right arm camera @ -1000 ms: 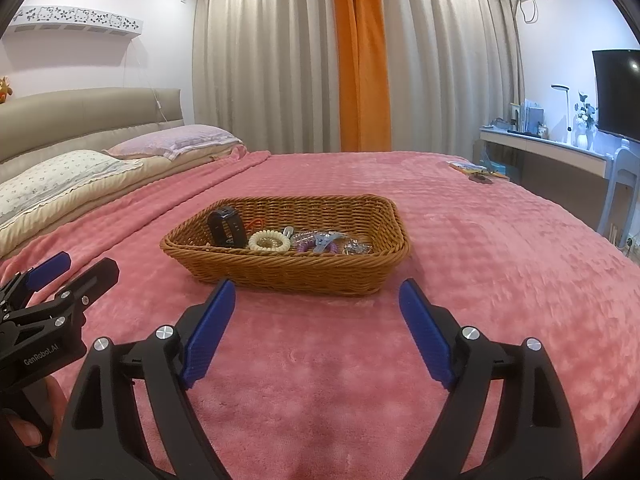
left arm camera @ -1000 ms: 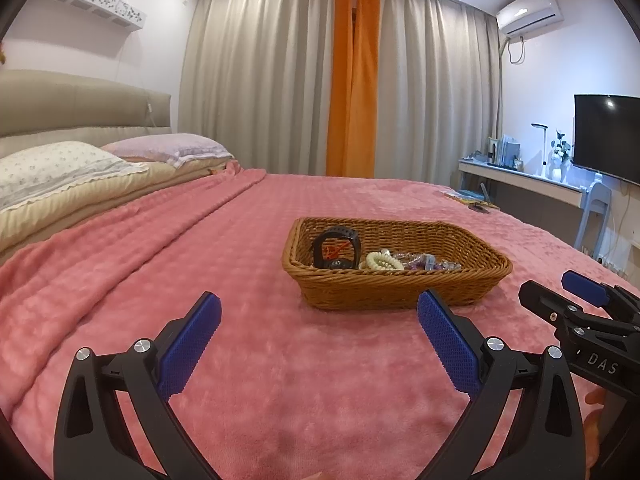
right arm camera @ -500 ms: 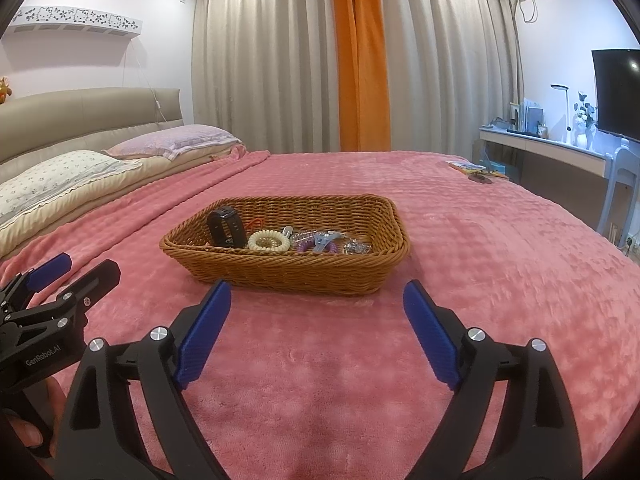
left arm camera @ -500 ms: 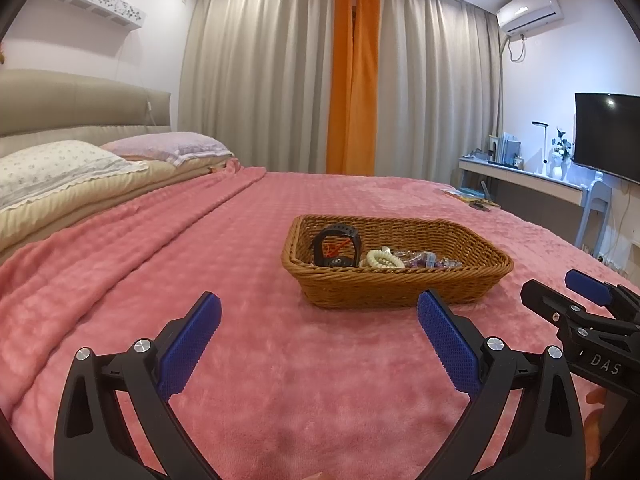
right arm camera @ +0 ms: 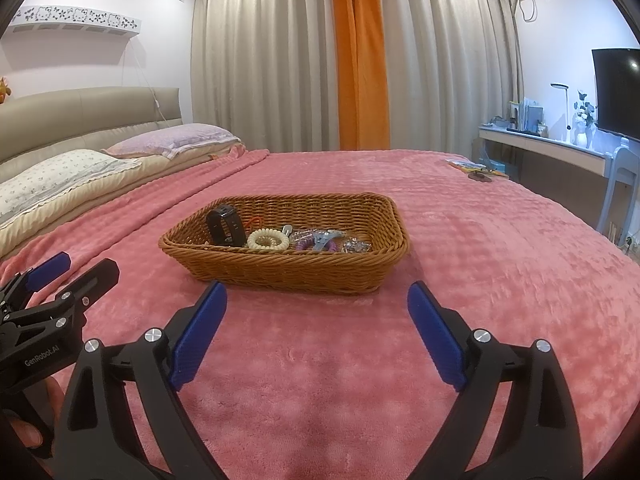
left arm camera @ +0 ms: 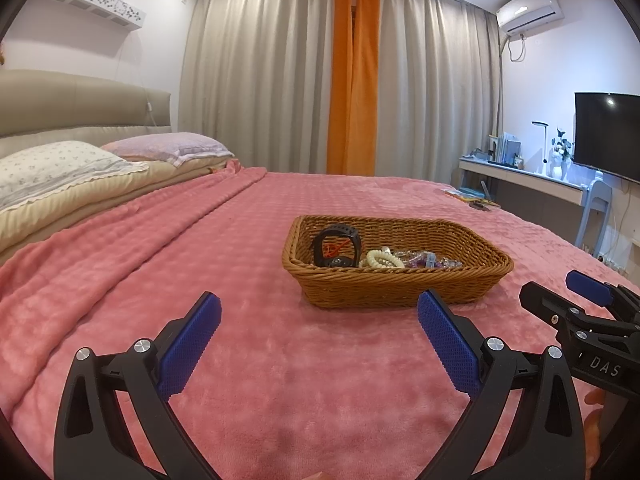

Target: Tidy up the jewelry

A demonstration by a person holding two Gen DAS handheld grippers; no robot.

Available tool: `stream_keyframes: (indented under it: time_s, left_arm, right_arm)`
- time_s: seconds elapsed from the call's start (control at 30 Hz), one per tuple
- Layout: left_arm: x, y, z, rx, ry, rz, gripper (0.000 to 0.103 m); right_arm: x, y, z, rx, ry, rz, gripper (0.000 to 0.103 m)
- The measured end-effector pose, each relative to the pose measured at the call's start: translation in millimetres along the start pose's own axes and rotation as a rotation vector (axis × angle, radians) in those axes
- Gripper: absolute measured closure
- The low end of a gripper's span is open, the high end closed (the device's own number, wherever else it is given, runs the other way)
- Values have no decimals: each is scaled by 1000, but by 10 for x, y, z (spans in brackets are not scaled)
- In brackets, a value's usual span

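A pink blanket [left arm camera: 248, 264] covers the bed and fills the lower half of both views. Two pillows [right arm camera: 120, 160] lie against a beige headboard [left arm camera: 80, 100] at the left edge. Grey and orange curtains [left arm camera: 352, 80] hang across the back wall at top centre, and a white shelf [right arm camera: 76, 24] sits in the upper left. At the right edge stand a desk [right arm camera: 548, 144], a dark screen [left arm camera: 608, 132] and an air conditioner [left arm camera: 528, 10] above them. A few small flat things [right arm camera: 478, 170] lie on the blanket near the far right edge of the bed; what they are cannot be told.

Nothing lies on the blanket between the grippers and the basket [right arm camera: 288, 268], and open blanket surrounds the basket on all sides.

The wicker basket sits in the middle of the bed, centre of the right wrist view and right of centre in the left wrist view. It holds the jewelry in a row along its floor: a black watch [right arm camera: 226, 226] standing at the left, a cream coil bracelet [right arm camera: 268, 240] beside it, then a purple and blue tangle [right arm camera: 320, 240] and a small silvery piece [right arm camera: 358, 246] toward the right.

The left gripper [left arm camera: 318, 320] hovers low over the blanket with its blue pads [left arm camera: 192, 344] wide apart and empty. The right gripper [right arm camera: 316, 312] has just been opening its jaws; its pads [right arm camera: 436, 336] stand wide apart with nothing between them. Each gripper shows at the other view's lower edge.
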State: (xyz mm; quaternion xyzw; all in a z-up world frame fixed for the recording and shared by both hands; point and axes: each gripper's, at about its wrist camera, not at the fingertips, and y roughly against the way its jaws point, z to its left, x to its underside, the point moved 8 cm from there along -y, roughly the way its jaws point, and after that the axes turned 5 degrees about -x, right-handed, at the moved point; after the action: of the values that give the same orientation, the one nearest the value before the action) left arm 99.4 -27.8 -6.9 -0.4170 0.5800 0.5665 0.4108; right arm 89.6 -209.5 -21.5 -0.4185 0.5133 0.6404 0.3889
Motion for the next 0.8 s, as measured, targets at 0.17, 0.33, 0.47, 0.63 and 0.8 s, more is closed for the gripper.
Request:
stream_keyframes:
  time_s: [0.17, 0.33, 0.47, 0.63, 0.8]
  left_arm:
    - [1, -1, 1, 0, 0, 1, 8]
    - [-4, 0, -2, -1, 0, 1, 8]
    - [11, -4, 1, 1, 0, 4, 8]
    - [12, -3, 5, 1, -1, 3, 8]
    - [11, -7, 2, 1, -2, 3, 8]
  right_arm:
    - [-2, -6, -2, 1, 2, 2, 16]
    - [1, -12, 2, 1, 5, 3, 15]
    - [2, -9, -2, 1, 6, 2, 15]
    - [0, -8, 1, 1, 6, 2, 15]
    - [5, -18, 10, 2, 12, 3, 15]
